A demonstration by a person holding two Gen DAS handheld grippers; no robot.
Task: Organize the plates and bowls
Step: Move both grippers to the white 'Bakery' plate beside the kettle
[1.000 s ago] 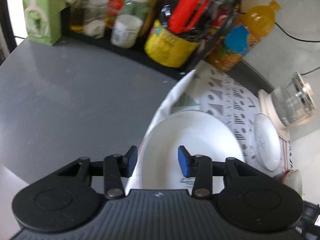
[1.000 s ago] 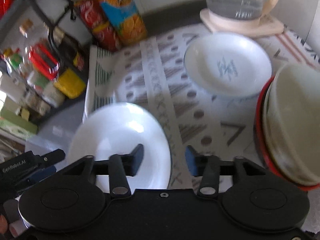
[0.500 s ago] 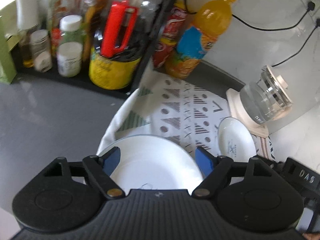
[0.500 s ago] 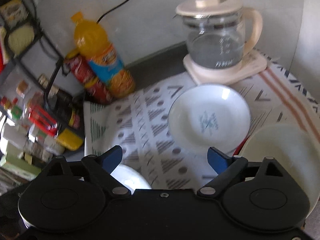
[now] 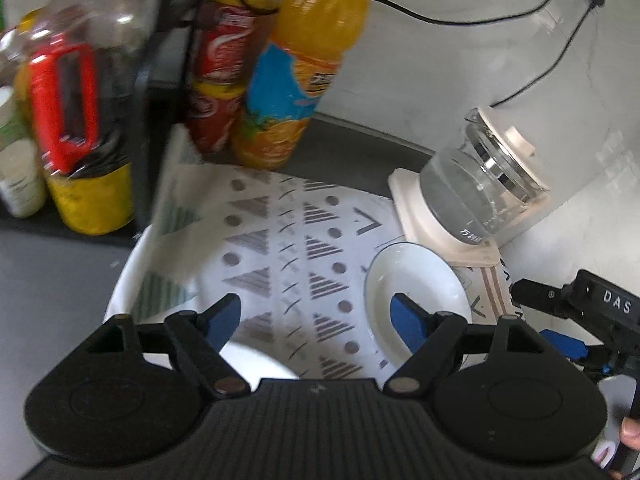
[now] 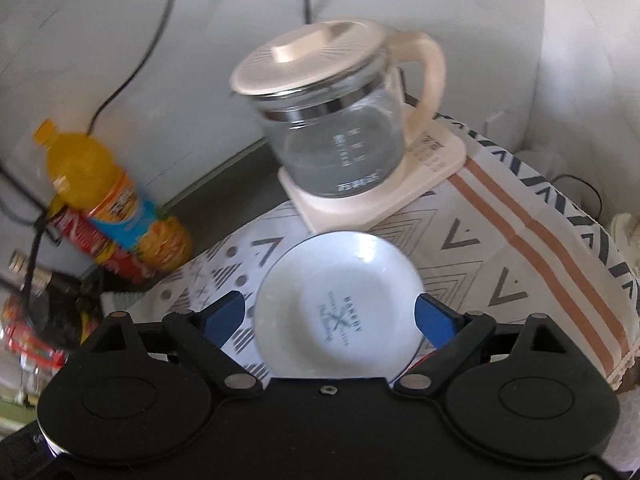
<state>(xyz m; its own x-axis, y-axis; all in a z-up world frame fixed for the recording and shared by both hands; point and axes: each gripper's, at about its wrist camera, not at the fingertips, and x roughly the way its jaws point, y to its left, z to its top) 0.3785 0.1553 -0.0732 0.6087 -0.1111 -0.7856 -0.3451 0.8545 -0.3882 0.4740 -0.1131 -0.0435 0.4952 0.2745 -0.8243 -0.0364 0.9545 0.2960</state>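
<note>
A: Surface and room?
B: Grey counter (image 5: 52,292) against a white wall (image 5: 460,60). Patterned cloth (image 5: 288,248) spread on it. Glass kettle (image 6: 340,120) on a cream base, orange juice bottle (image 5: 296,72) and red cans (image 5: 224,64) at the back.

A: Dishes?
B: Large white plate (image 5: 252,360), on the cloth under the left gripper. Small white plate (image 6: 340,308), printed centre, just before the kettle base.

A: Grippers?
B: Left gripper (image 5: 316,318): spread wide, empty, above the cloth. Right gripper (image 6: 332,318): spread wide, empty, fingers flanking the small plate; contact not discernible.
</note>
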